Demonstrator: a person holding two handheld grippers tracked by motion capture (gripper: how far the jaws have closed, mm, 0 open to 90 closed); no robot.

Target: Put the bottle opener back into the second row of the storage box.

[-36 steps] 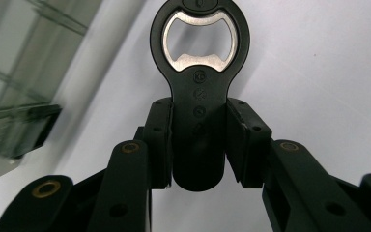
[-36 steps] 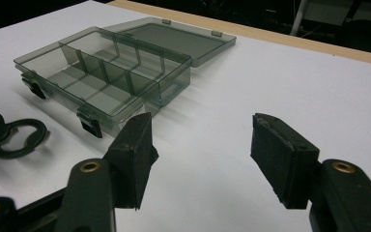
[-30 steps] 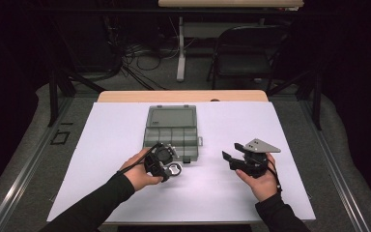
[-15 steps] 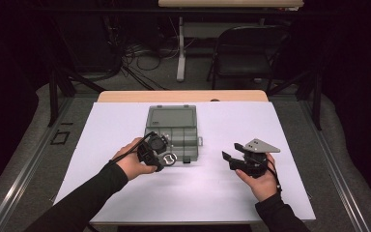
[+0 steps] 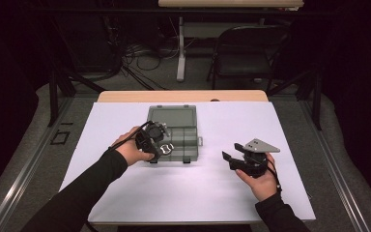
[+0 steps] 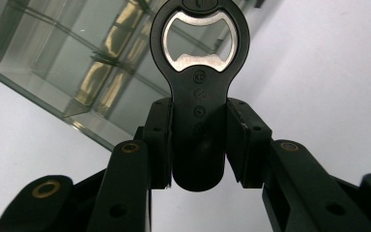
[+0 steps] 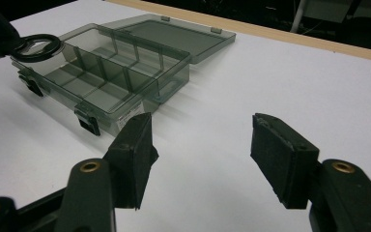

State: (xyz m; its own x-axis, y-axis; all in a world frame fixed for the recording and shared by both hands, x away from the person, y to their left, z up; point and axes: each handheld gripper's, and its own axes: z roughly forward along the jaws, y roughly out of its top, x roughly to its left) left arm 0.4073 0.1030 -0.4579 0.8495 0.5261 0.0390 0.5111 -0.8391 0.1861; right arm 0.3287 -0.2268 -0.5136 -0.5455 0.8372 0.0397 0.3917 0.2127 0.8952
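Bottle opener (image 6: 199, 96) clamped in the left gripper (image 5: 155, 145), right over the front edge of the open box (image 5: 174, 133).

Left fingers (image 6: 160, 140) pinching the opener's black handle from both sides, metal head sticking out past them and hanging above the box's smoky clear compartments, close to the front left corner. Same opener ring (image 7: 38, 47) spotted from the right gripper view too, hovering over the near end of the box (image 7: 106, 72), lid flipped flat behind. Right gripper (image 5: 235, 158) parked off to the right on the white desk (image 5: 125, 193), well apart from the box, fingers (image 7: 282, 159) spread wide with nothing between them.
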